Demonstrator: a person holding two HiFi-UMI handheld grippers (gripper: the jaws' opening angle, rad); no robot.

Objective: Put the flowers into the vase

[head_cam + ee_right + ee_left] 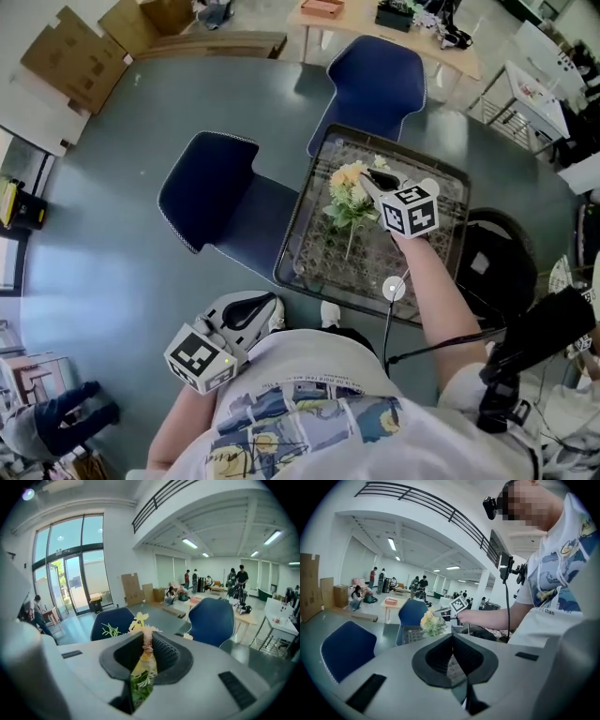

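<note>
A bunch of pale yellow flowers with green leaves (349, 192) hangs above the dark wire-mesh table (314, 248), its stem pointing down toward the mesh. My right gripper (367, 180) is shut on the bunch; in the right gripper view, petals and leaves (143, 667) fill the gap between the jaws of the right gripper (145, 637). My left gripper (267, 305) is low by my body, off the table's near left corner, shut on nothing. From the left gripper (452, 637) I see the flowers (432, 623) held up ahead. I cannot make out a vase.
Two blue chairs (211, 192) (375, 75) stand left of and behind the table. A small white round thing (394, 288) sits at the table's near edge. A black seat (492, 253) is at the right. Cardboard boxes (75, 56) lie far left.
</note>
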